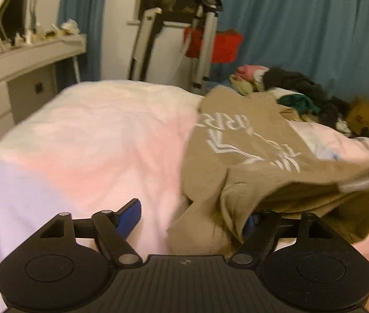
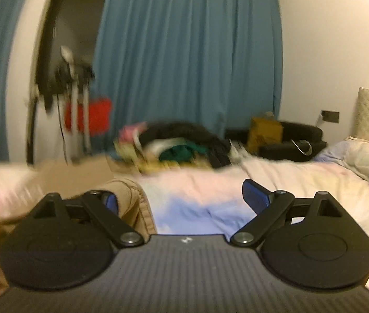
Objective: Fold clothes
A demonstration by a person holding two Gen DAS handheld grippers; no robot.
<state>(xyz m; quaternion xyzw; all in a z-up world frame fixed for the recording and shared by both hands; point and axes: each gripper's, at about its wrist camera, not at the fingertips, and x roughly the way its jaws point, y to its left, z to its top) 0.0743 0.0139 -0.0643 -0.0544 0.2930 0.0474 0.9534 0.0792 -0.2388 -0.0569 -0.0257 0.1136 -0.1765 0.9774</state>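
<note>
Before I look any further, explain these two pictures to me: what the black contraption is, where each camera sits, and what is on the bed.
Each picture comes from a camera on a hand-held tool with two blue-padded fingers; a person carries one in each hand. The left gripper looks across a bed at a tan sweatshirt with white print; its fingers are spread, with cloth draped over one. The right gripper is spread too, tan cloth against one finger. Neither clamps anything. A pile of unfolded clothes waits further back.
</note>
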